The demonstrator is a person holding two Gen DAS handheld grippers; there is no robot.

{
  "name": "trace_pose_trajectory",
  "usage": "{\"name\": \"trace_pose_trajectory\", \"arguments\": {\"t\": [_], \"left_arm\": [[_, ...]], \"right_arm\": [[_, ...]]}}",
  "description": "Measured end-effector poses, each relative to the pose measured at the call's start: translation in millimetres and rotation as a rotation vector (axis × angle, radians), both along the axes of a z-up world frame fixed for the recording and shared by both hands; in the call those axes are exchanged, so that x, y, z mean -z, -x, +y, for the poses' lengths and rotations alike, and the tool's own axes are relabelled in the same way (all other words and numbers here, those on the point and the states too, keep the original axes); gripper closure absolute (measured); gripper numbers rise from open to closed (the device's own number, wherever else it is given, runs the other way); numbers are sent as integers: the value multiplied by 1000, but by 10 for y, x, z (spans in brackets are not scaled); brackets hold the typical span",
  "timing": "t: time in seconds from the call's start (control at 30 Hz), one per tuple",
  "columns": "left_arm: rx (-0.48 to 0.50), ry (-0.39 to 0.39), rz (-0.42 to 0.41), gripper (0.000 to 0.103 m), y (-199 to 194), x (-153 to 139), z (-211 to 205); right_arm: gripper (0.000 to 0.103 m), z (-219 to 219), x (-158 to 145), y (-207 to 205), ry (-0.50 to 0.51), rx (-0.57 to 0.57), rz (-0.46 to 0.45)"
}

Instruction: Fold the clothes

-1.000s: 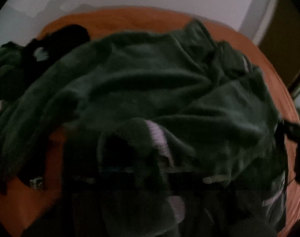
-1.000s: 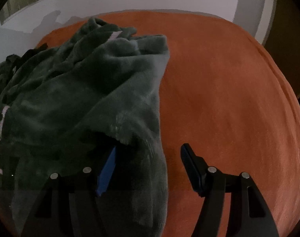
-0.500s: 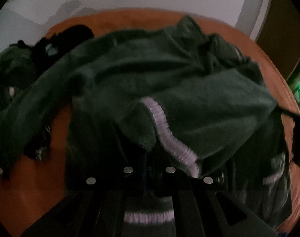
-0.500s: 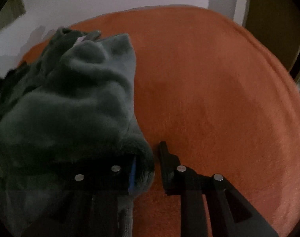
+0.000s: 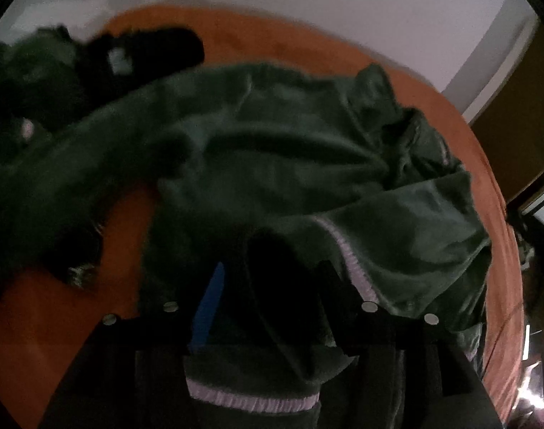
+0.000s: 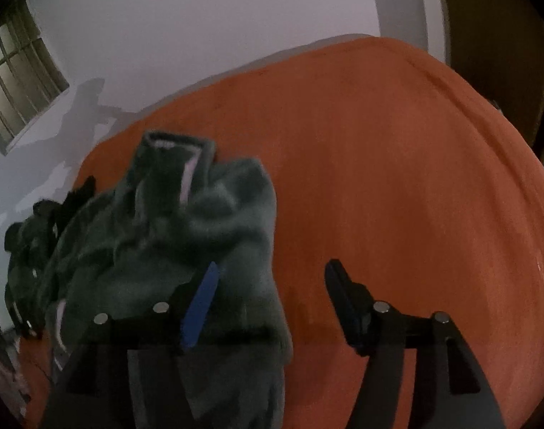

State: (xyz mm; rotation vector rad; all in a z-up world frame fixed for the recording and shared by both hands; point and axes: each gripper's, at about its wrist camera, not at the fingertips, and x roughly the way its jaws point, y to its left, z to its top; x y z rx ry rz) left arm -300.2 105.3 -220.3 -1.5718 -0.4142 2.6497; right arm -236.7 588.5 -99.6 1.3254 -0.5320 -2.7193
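A green fleece [image 5: 307,164] lies rumpled on the orange cover [image 6: 397,178]. The left claw [image 5: 268,286] is opening about halfway, a fold of fleece loose between its jaws. The right claw [image 6: 272,286] is opening too, fleece edge beside its blue pad, gripping nothing.

Orange bed cover [image 6: 397,186]; rumpled dark green fleece garment [image 5: 289,164] on it, black clothing [image 5: 157,53] beyond.

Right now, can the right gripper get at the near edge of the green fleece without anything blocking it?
Probably yes. The right gripper is opening, the green fleece lies against its blue-padded finger, and only bare orange bedcover lies alongside.
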Motion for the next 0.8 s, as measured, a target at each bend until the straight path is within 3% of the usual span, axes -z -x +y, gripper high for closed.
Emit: {"name": "trace_pose_trajectory", "arguments": {"t": [0.07, 0.1, 0.13, 0.17, 0.27, 0.4, 0.47, 0.5, 0.53, 0.67, 0.73, 0.77, 0.8], "left_arm": [[13, 9, 27, 50, 12, 55, 85], [30, 33, 34, 67, 13, 78, 150], [63, 62, 26, 95, 25, 115, 250], [93, 88, 19, 100, 35, 147, 342], [105, 138, 74, 101, -79, 16, 437], [95, 161, 118, 101, -288, -206, 361], [83, 171, 97, 101, -335, -207, 273], [79, 182, 90, 101, -344, -194, 255], [74, 191, 83, 101, -354, -182, 233], [20, 150, 37, 101, -396, -118, 61], [3, 123, 16, 101, -394, -79, 21], [-6, 115, 6, 100, -377, -67, 18], [-15, 104, -6, 93, -358, -55, 14]], "right_arm": [[41, -45, 74, 387, 4, -21, -39], [41, -86, 103, 555, 11, -34, -55], [42, -184, 107, 649, 34, -54, -62], [43, -281, 111, 743, 57, -74, -69], [44, -584, 67, 857, 68, -147, -48], [43, -1041, 200, 877, -139, -233, -47], [82, -1077, 283, 949, -152, -213, -76], [93, -1095, 324, 985, -158, -204, -91], [93, -1118, 317, 992, -161, -195, -87], [92, -1426, -177, 739, -202, -252, 112], [90, -1676, -118, 787, -247, -333, 95], [84, -1807, -44, 840, -272, -373, 70], [65, -1919, 59, 906, -301, -405, 35]]}}
